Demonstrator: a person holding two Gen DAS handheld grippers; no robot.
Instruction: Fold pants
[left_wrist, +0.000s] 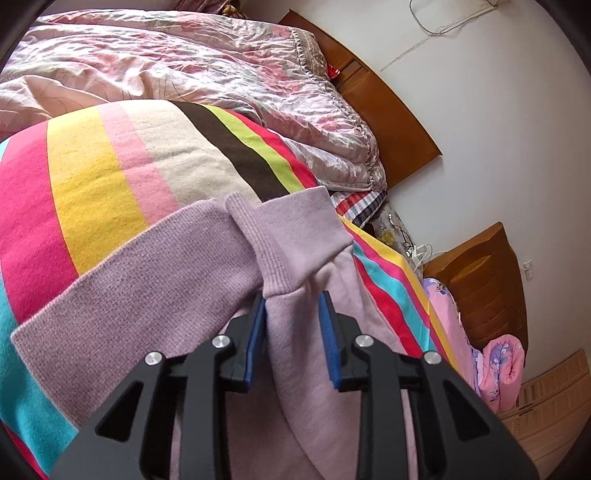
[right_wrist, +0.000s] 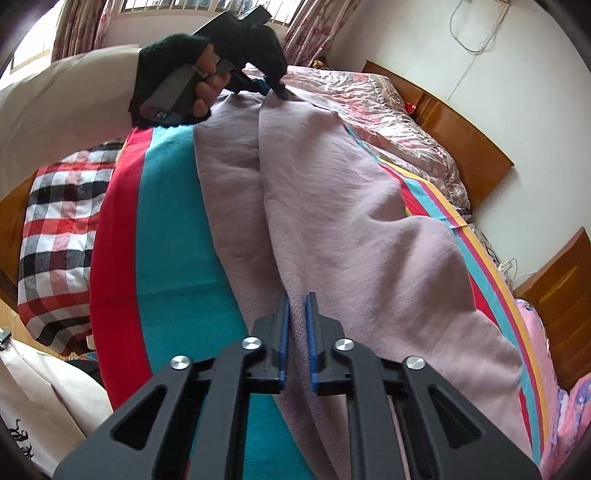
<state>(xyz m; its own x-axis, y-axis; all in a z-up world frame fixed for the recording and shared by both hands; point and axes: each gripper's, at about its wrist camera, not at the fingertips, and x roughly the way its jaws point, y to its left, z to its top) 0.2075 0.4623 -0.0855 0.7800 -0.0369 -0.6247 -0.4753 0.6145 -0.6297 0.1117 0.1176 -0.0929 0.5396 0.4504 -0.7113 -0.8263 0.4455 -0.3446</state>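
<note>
Lilac sweatpants (right_wrist: 332, 206) lie lengthwise on a striped blanket (right_wrist: 166, 229) on the bed. In the left wrist view my left gripper (left_wrist: 293, 299) has its blue pads on either side of a ribbed leg cuff (left_wrist: 295, 251) and grips it; the other leg (left_wrist: 147, 295) lies to its left. In the right wrist view my right gripper (right_wrist: 297, 299) is nearly closed on a fold of the pants at the near end. At the far end the left gripper (right_wrist: 271, 86) shows in a gloved hand (right_wrist: 177, 74), on the cuffs.
A pink floral quilt (left_wrist: 207, 70) is bunched beyond the blanket. A wooden headboard (left_wrist: 384, 110) and a nightstand (left_wrist: 480, 280) stand by the white wall at right. A checked pillow (right_wrist: 59, 229) lies at the left.
</note>
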